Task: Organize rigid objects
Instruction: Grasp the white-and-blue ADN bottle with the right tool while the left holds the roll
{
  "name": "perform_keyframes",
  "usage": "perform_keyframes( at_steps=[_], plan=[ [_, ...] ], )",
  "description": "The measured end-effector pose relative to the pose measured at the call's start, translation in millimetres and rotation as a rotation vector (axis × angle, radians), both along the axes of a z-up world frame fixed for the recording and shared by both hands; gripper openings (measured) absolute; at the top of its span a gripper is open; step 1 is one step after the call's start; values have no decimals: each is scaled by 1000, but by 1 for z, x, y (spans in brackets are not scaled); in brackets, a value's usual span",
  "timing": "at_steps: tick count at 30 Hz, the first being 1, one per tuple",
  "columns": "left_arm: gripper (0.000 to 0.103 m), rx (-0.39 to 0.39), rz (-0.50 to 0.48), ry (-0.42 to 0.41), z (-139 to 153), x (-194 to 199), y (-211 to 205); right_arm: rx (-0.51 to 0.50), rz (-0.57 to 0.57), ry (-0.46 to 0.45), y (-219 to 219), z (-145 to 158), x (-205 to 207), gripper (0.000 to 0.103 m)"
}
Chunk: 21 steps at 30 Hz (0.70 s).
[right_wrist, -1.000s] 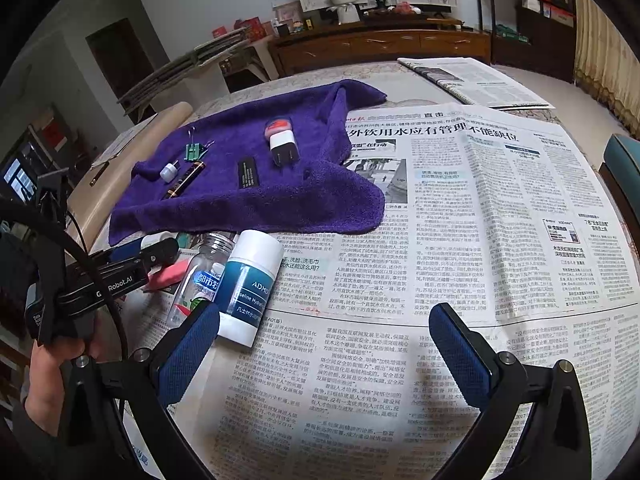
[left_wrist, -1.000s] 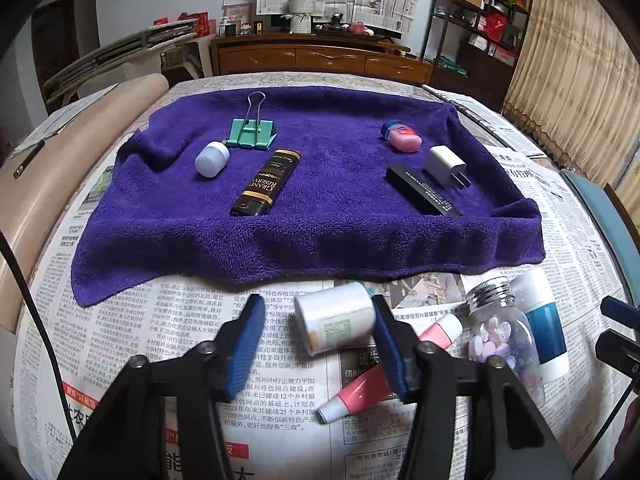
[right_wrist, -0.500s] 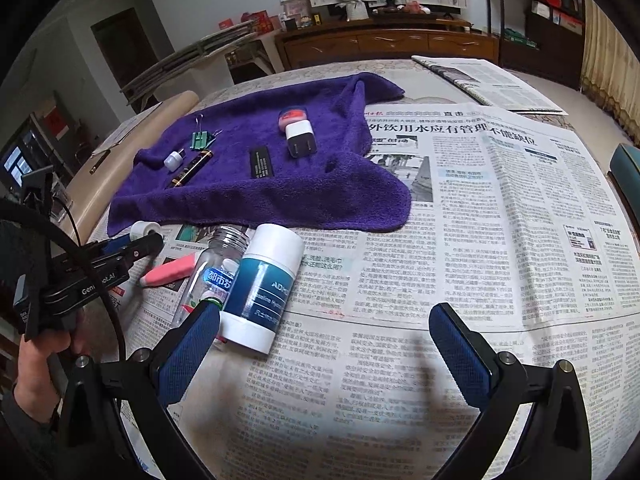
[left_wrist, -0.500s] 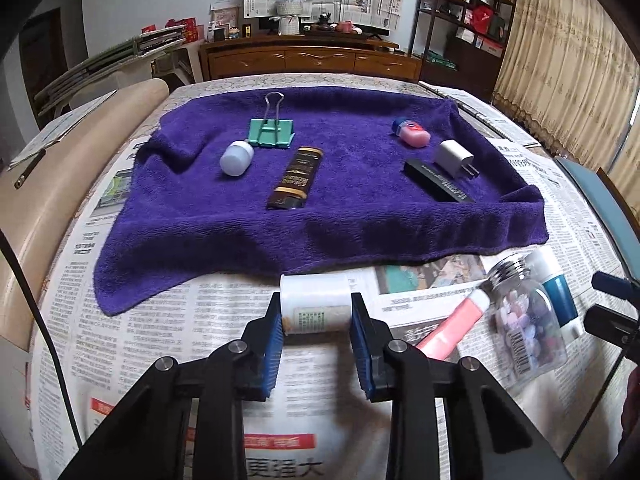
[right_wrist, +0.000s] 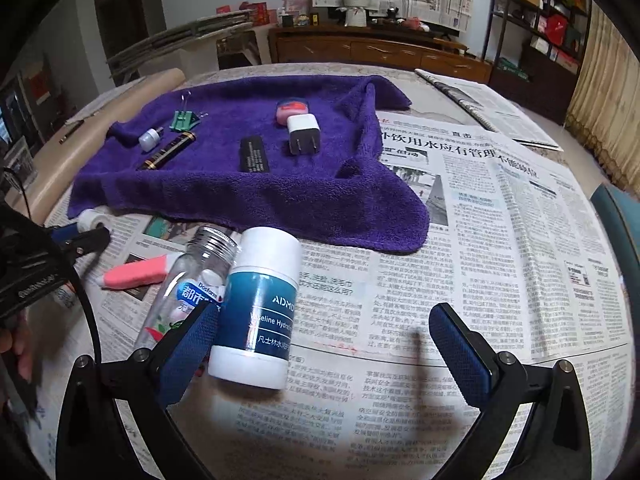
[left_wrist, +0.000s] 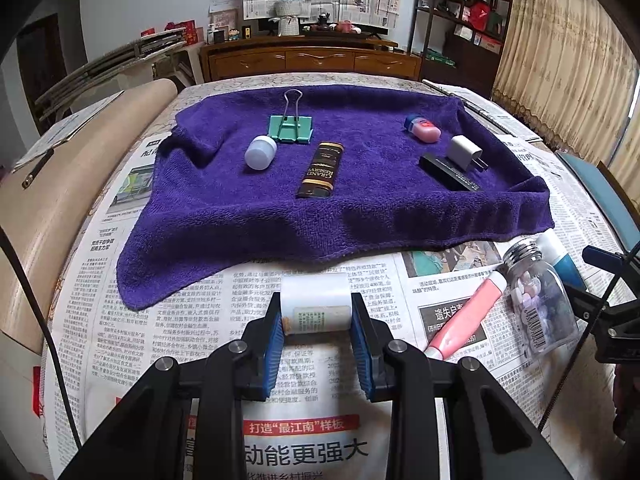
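Observation:
My left gripper [left_wrist: 316, 306] is shut on a small white bottle [left_wrist: 314, 292] lying sideways, its blue pads pressing both ends, just in front of the purple towel [left_wrist: 360, 208]. In the right wrist view that bottle [right_wrist: 90, 218] shows at the far left. My right gripper [right_wrist: 324, 316] stands open over the newspaper. A blue-and-white lotion bottle [right_wrist: 260, 300] lies between its fingers, close to the left fingertip and untouched. A clear pill bottle [right_wrist: 188, 280] and a pink tube [right_wrist: 136, 274] lie beside it.
On the towel lie a green binder clip [left_wrist: 290, 128], a small white cap bottle [left_wrist: 260, 152], a brown tube [left_wrist: 322, 170], a black bar [left_wrist: 448, 172], a white charger [left_wrist: 464, 152] and a pink-blue item [left_wrist: 424, 130]. Newspaper [right_wrist: 500, 240] covers the table.
My left gripper closed on the white bottle and now holds it nearer the towel. My right gripper moved left and down, so the lotion bottle now sits between its fingers.

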State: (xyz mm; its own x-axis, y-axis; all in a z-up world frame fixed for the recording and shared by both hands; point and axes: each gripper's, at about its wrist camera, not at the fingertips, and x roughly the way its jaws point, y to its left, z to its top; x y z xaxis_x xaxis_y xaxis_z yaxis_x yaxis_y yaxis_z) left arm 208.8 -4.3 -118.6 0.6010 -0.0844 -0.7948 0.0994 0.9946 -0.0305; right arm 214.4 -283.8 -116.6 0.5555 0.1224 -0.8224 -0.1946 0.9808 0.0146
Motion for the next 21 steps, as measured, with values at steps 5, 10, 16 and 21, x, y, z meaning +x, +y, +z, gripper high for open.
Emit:
perform_keyframes(
  at_steps=[5, 10, 16, 21],
  plan=[
    [29, -10, 3, 3, 0, 1, 1, -6, -4, -1, 2, -4, 7, 101],
    [29, -27, 5, 2, -1, 1, 3, 15, 19, 6, 3, -8, 10, 83],
    [29, -23, 2, 4, -1, 0, 3, -7, 55, -10, 14, -6, 5, 68],
    [29, -26, 1, 5, -1, -1, 3, -4, 82, -16, 17, -5, 4, 55]
  ],
)
